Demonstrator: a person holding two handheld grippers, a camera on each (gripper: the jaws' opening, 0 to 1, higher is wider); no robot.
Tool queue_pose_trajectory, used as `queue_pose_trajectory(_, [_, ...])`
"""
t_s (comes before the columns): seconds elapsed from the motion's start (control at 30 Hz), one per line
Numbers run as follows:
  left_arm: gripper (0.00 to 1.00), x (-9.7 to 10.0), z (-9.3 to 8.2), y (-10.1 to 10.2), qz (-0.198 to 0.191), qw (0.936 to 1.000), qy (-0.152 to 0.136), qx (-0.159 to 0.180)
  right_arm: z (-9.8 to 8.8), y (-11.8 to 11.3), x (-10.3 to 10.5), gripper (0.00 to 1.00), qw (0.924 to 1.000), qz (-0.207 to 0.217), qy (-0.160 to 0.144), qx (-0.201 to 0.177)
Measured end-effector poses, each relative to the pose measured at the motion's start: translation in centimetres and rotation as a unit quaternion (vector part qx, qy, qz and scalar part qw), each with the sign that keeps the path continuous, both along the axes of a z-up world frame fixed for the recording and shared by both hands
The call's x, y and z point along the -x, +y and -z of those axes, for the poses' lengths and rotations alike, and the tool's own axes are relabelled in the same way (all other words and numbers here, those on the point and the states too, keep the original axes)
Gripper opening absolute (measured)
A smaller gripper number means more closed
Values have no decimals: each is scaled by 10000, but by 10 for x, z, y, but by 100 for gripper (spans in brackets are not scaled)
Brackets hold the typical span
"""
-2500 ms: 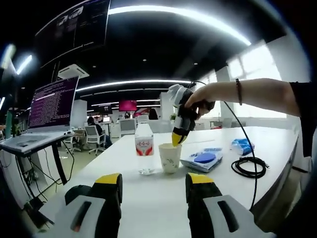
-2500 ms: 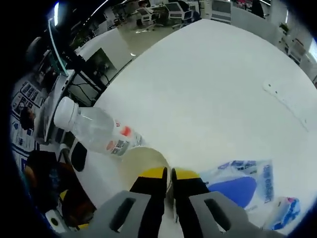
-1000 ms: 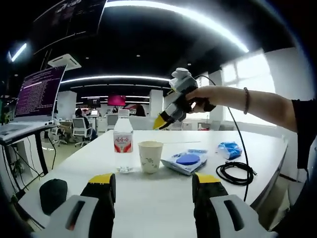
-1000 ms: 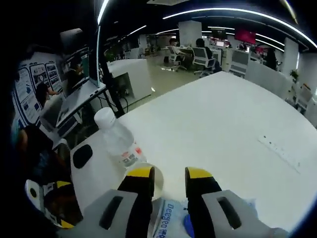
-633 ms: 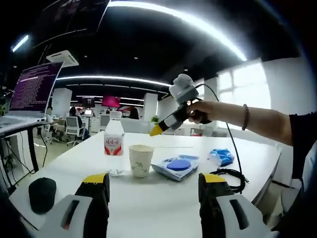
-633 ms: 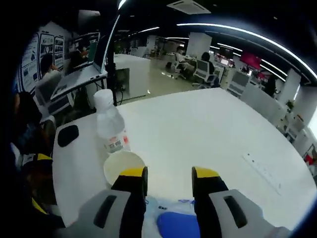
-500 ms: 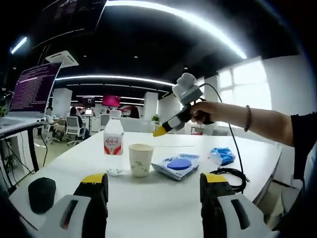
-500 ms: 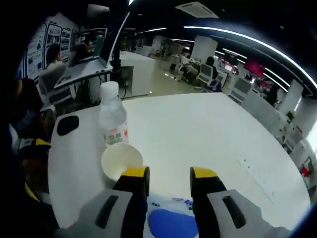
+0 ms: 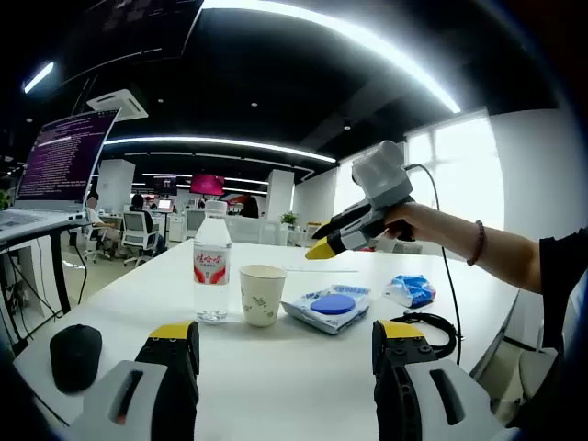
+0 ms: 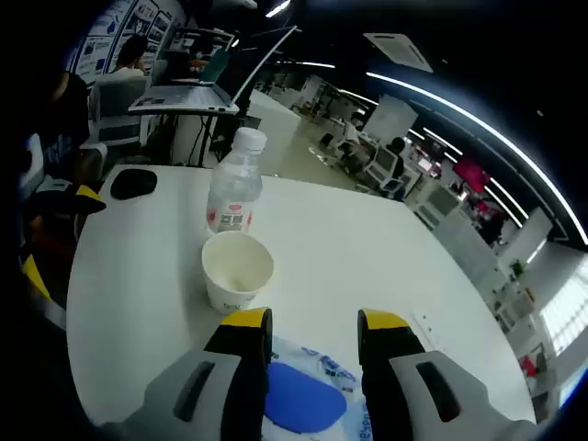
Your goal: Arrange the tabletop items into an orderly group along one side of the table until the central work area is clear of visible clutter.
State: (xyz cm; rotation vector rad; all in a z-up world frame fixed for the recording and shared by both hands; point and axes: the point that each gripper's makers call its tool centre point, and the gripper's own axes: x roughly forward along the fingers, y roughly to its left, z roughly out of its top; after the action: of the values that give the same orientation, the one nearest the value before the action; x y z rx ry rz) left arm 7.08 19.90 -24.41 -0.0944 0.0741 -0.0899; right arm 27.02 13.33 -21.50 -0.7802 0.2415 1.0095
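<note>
My right gripper (image 10: pixel 302 323) hung with fingers spread and empty, the blue-lidded wipes pack (image 10: pixel 299 397) lying flat on the table (image 10: pixel 138 276) directly under their tips and the paper cup (image 10: pixel 237 270) just beyond the left finger; my left gripper (image 9: pixel 287 336), also wide and empty, sat well short of both, so I judged the right nearer

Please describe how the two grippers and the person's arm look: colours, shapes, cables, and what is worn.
The left gripper has grey bodies with black, yellow-tipped jaws. The right gripper looks the same, and a black cable hangs from it. The person's arm wears a dark beaded bracelet and a black sleeve.
</note>
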Motion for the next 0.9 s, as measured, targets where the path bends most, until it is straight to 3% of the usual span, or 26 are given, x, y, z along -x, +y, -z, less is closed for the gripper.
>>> queue_pose_trajectory(0.17, [82,-3,3,-6,35,9999,64,81,-1,-7,9,45,9998,-66,76,-180])
queue_pose_trajectory(0.3, [85,-6,4,-10,99,9998,113,160,-7,-15,15,54,9994,-143,-116,-289])
queue_pose_trajectory(0.4, [86,-8,5,-14,150,9996,125,208,-11,-22,22,59,9988,-196,-64,-451])
queue_pose_trajectory(0.53, [87,-13,2,-20,292,9987,82,417,-12,-33,27,65,9984,-161,-45,-536])
queue_pose_trajectory(0.6, [88,-16,-5,-26,428,9967,-113,682,-13,-39,27,65,9981,-133,-10,-605])
queue_pose_trajectory(0.63, [90,-17,-8,-28,469,9956,-172,799,-12,-41,28,65,9980,-111,39,-626])
queue_pose_trajectory(0.7, [95,-19,-14,-27,466,9926,-319,1078,-8,-48,32,64,9953,-46,433,-860])
queue_pose_trajectory(0.9, [97,-27,-10,-24,308,9932,-195,1102,-9,-71,26,64,9831,192,1111,-1441])
